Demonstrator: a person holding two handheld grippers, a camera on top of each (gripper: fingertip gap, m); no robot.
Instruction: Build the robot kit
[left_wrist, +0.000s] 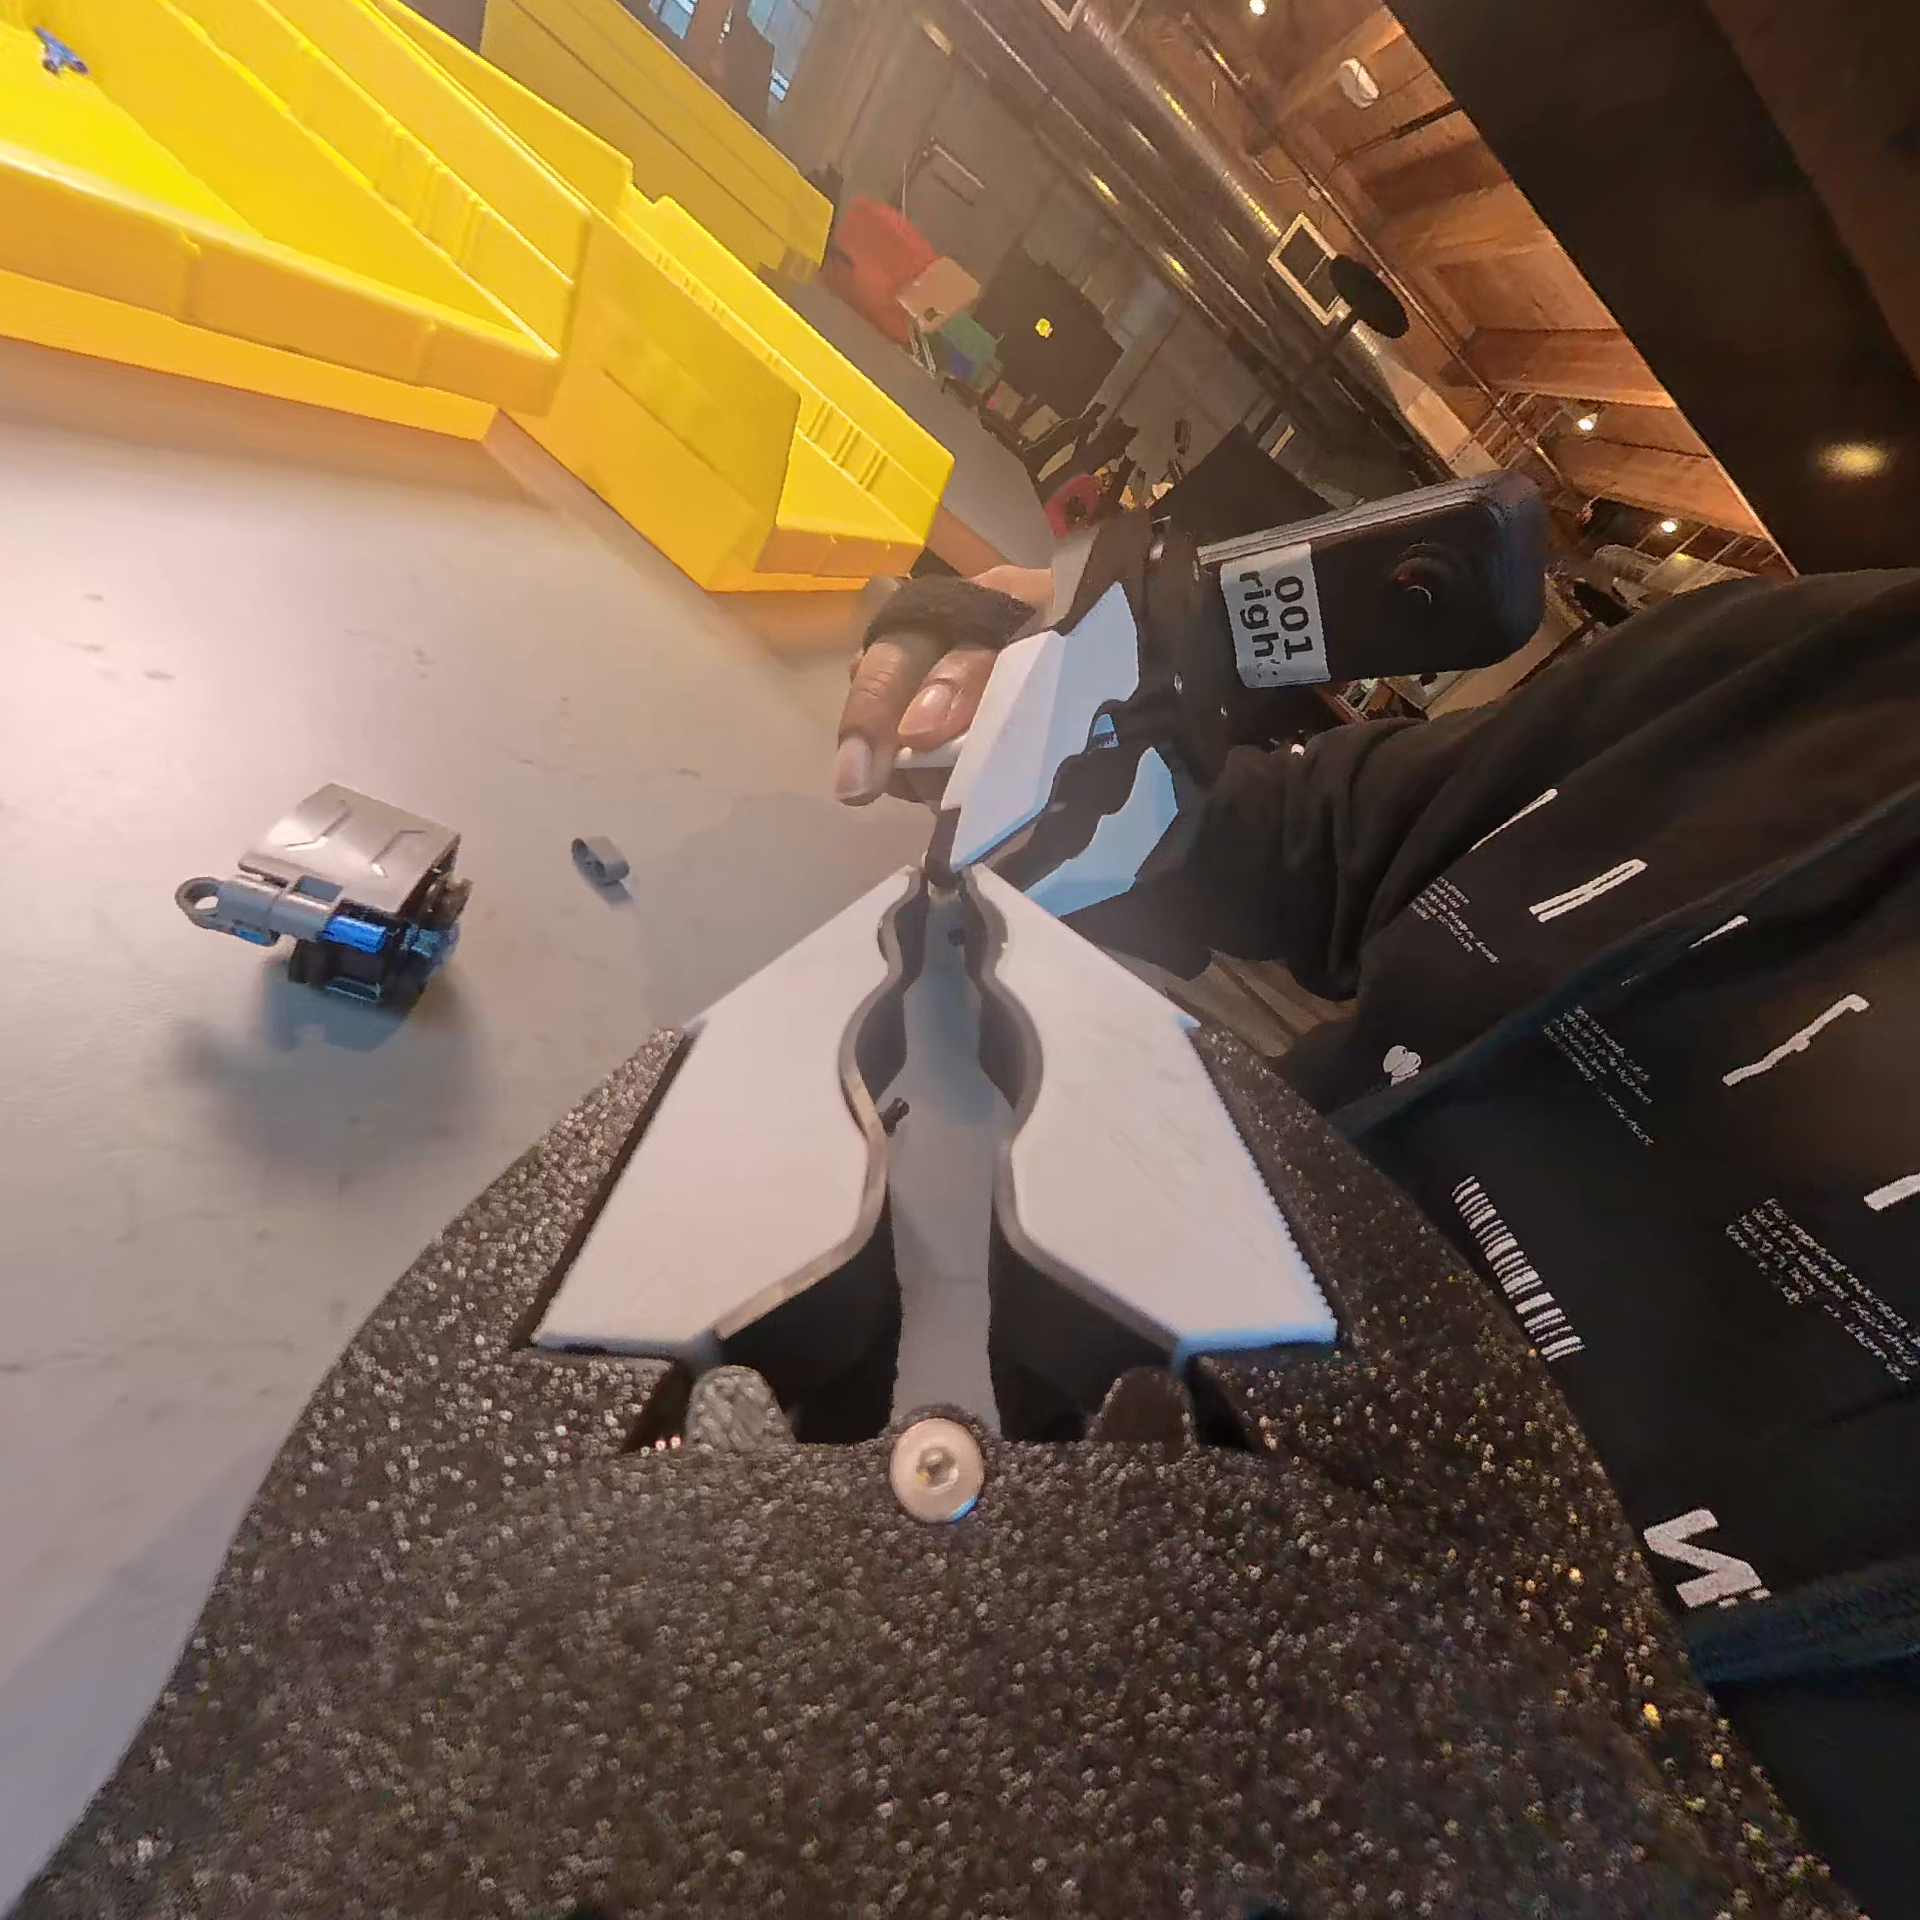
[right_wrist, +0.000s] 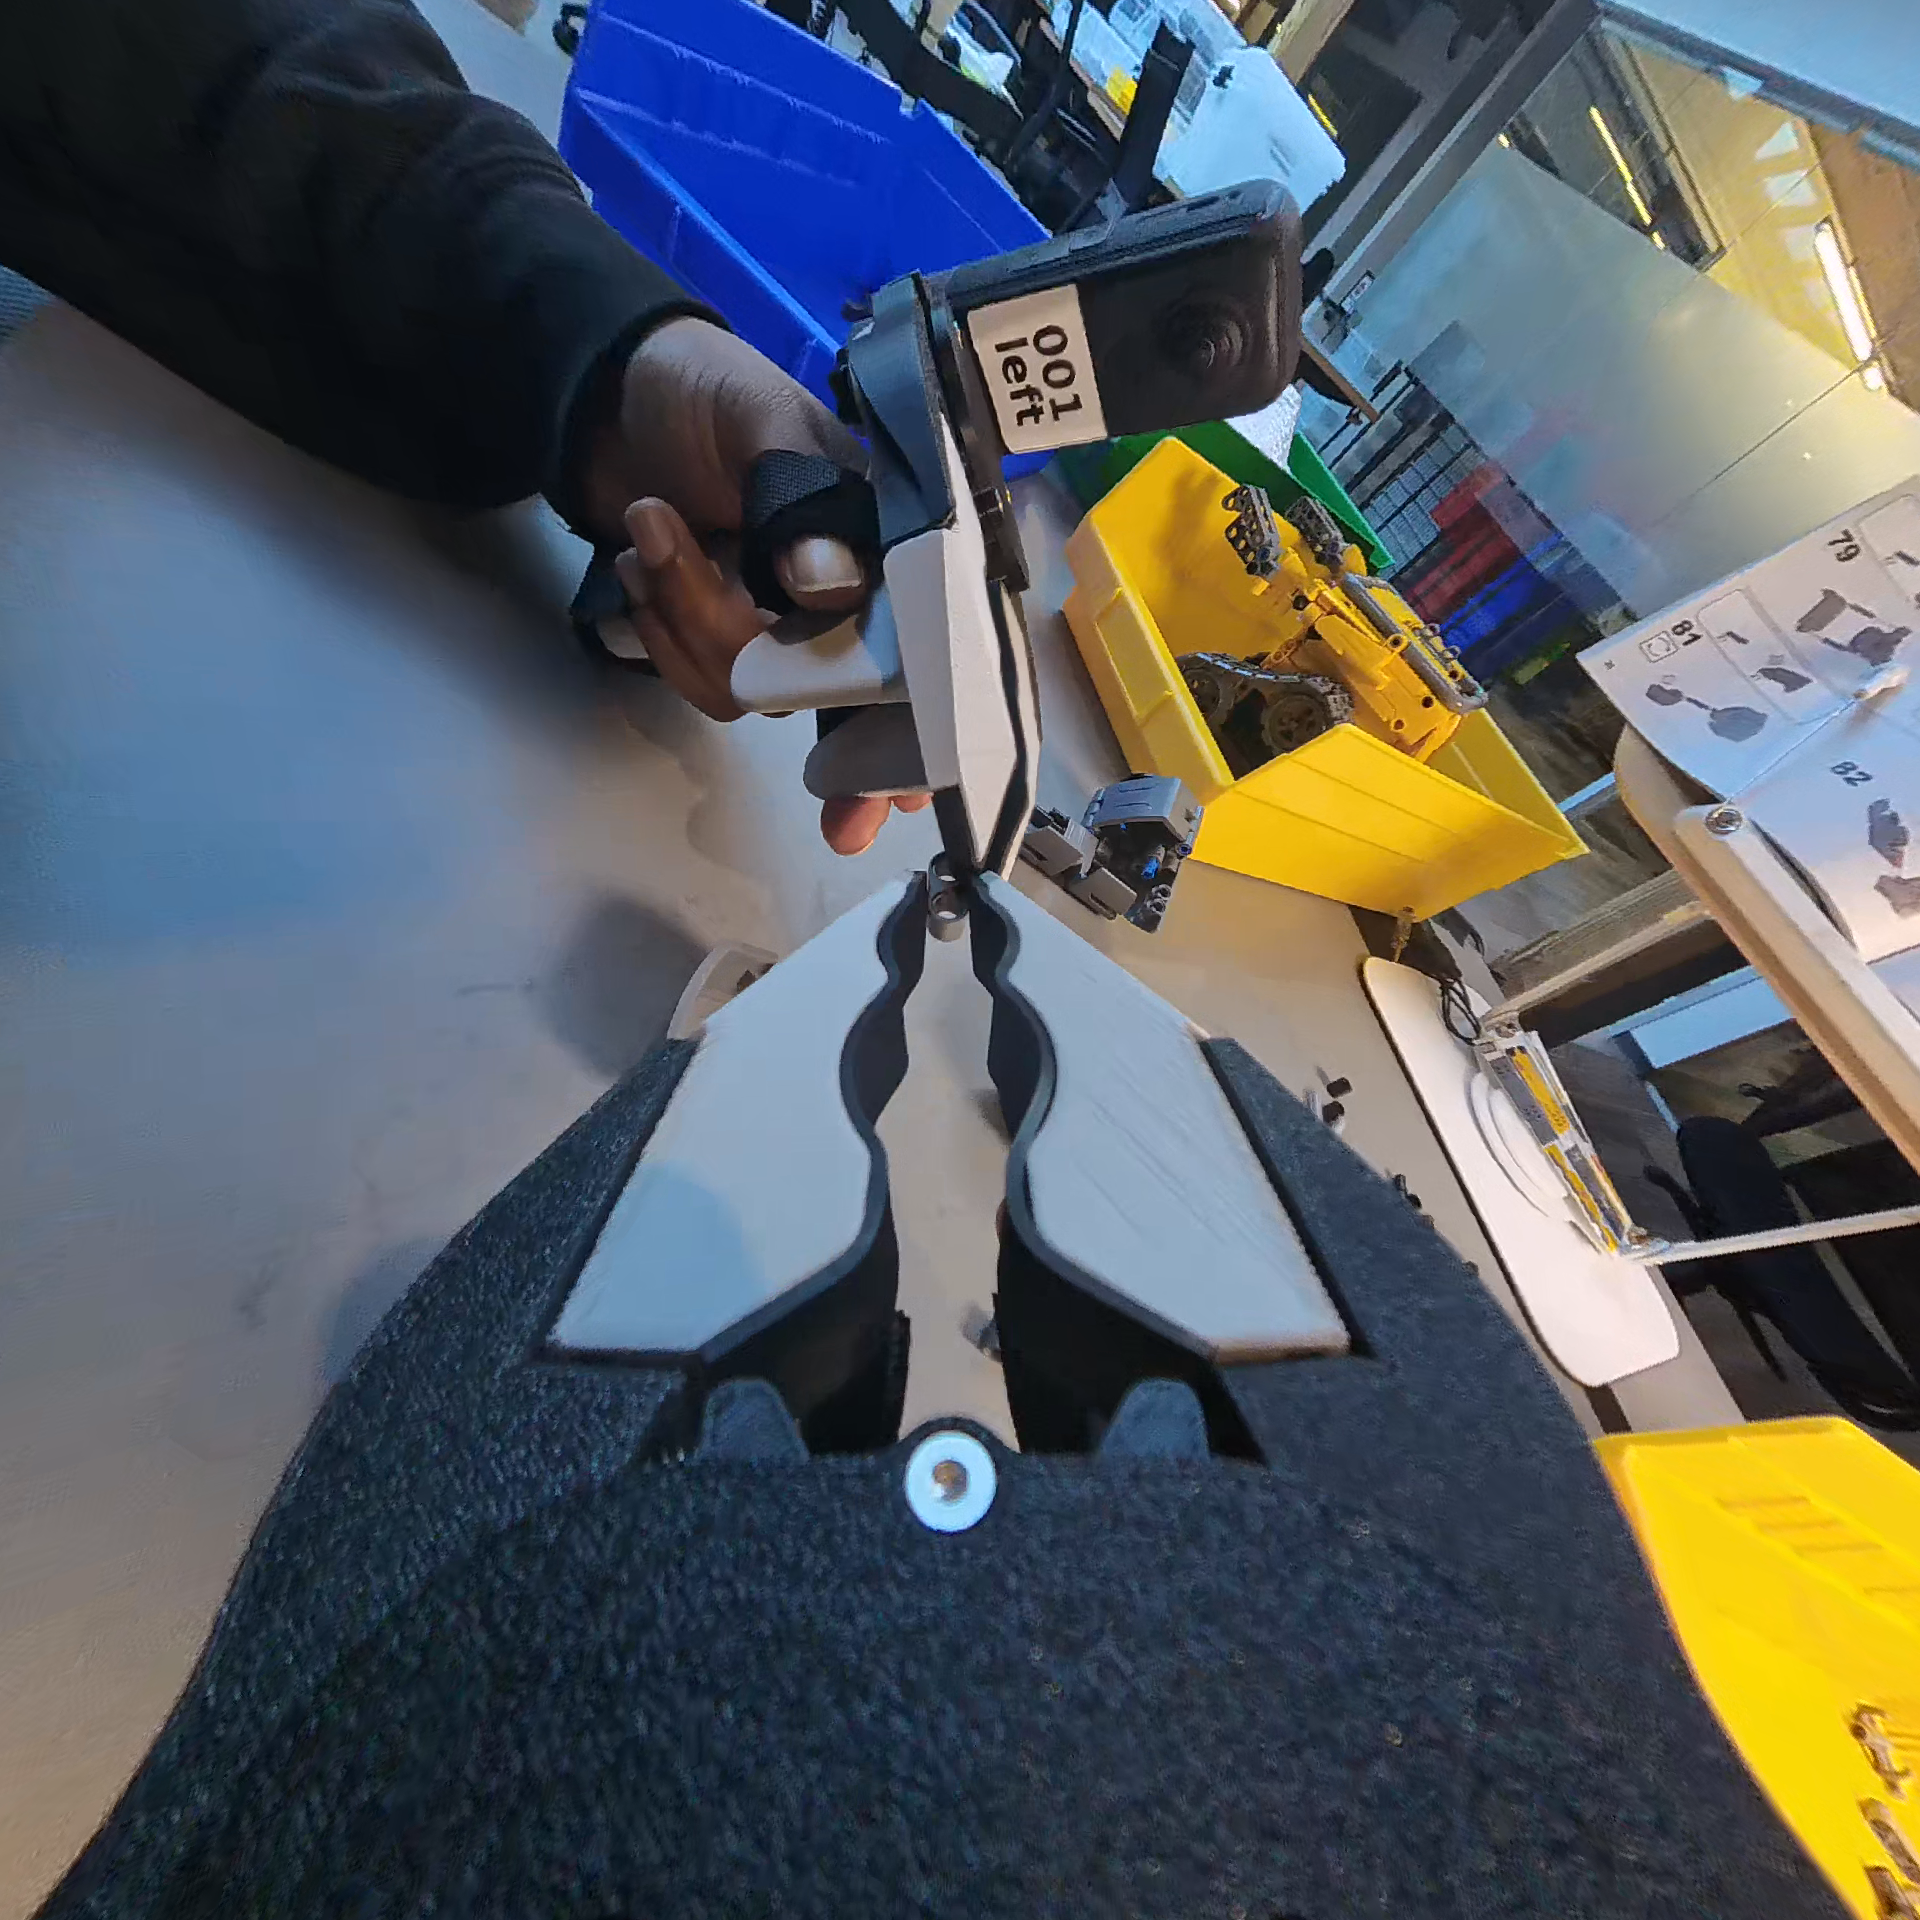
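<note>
left gripper (left_wrist: 940, 883): tips pressed on a small dark pin (left_wrist: 943, 885), meeting right gripper tips above the grey surface (left_wrist: 312, 1195) | right gripper (right_wrist: 948, 896): pinching small grey connector piece (right_wrist: 943, 902) | grey-blue brick assembly (left_wrist: 343, 894) lies on surface, left of both tips | yellow bin (right_wrist: 1299, 821) beyond.

Lettered sticker (left_wrist: 1276, 631) on each camera (left_wrist: 1455, 597), printed booklet (right_wrist: 1787, 665)
</note>
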